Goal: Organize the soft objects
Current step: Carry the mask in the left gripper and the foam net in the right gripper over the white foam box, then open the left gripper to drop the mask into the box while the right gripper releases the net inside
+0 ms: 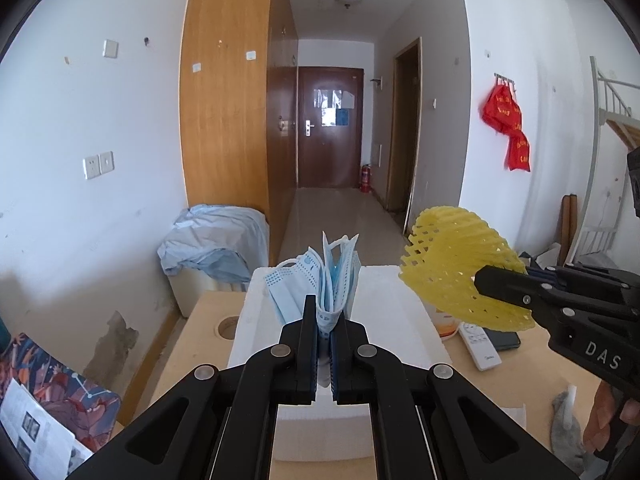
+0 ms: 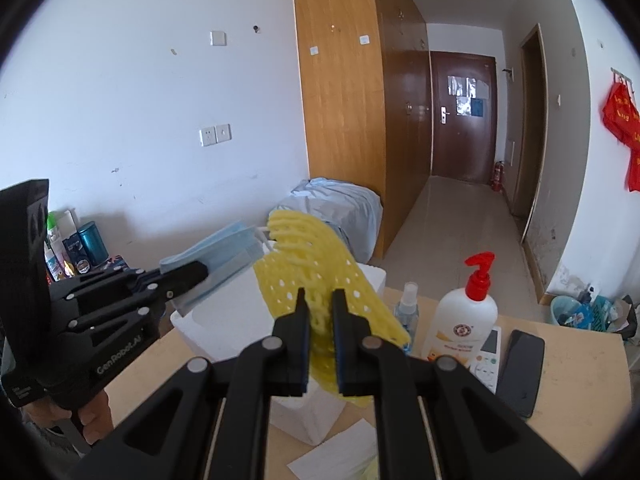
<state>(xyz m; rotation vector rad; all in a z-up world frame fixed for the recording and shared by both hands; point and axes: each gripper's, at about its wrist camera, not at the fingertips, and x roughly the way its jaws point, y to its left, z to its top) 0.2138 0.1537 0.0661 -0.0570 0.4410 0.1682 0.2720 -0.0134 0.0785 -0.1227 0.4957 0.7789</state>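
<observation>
My left gripper (image 1: 325,320) is shut on a bundle of blue face masks (image 1: 320,276) and holds it above the white foam box (image 1: 384,300). The same masks (image 2: 224,256) show at the left in the right wrist view, in the left gripper (image 2: 196,276). My right gripper (image 2: 320,312) is shut on a yellow foam net sleeve (image 2: 316,276) above the foam box (image 2: 224,320). In the left wrist view the sleeve (image 1: 452,268) hangs at the right, clamped by the right gripper (image 1: 492,288).
On the wooden table (image 2: 568,412) stand a white pump bottle with a red top (image 2: 464,316), a small spray bottle (image 2: 407,312), a remote control (image 2: 486,356) and a black phone (image 2: 522,372). A grey cloth (image 1: 566,424) lies at the right. A hole (image 1: 228,326) is in the tabletop.
</observation>
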